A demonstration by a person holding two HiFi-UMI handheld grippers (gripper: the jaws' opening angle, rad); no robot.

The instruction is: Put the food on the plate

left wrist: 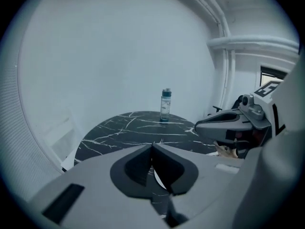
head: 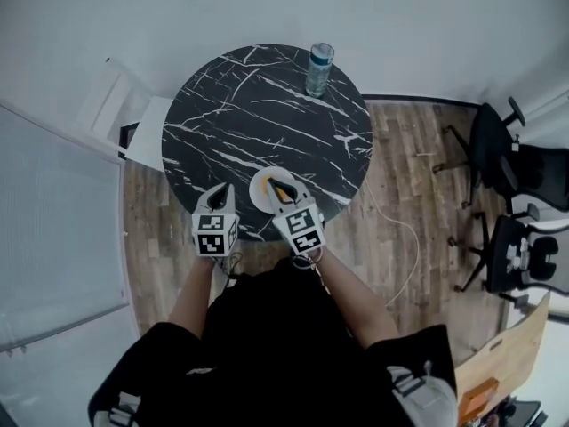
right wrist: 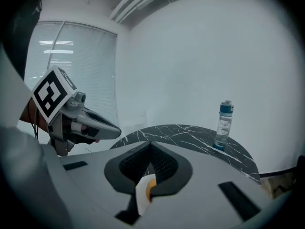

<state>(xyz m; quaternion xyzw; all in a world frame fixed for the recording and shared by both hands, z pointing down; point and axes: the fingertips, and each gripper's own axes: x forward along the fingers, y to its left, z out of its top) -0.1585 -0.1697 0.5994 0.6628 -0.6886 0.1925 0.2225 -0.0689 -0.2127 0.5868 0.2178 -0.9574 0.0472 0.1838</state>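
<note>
A small white plate (head: 257, 194) sits near the front edge of the round black marble table (head: 258, 105). An orange piece of food (head: 287, 188) lies on it. My right gripper (head: 272, 186) hangs over the plate with its jaws shut and nothing between them. In the right gripper view the plate (right wrist: 141, 195) and the food (right wrist: 150, 190) show below the closed tips (right wrist: 151, 145). My left gripper (head: 222, 189) is just left of the plate, above the table, also shut and empty; its tips (left wrist: 152, 146) meet.
A clear water bottle (head: 318, 68) with a blue cap stands at the table's far side. A white chair (head: 120, 105) is at the left, black office chairs (head: 502, 158) at the right. A white cable (head: 400, 238) lies on the wooden floor.
</note>
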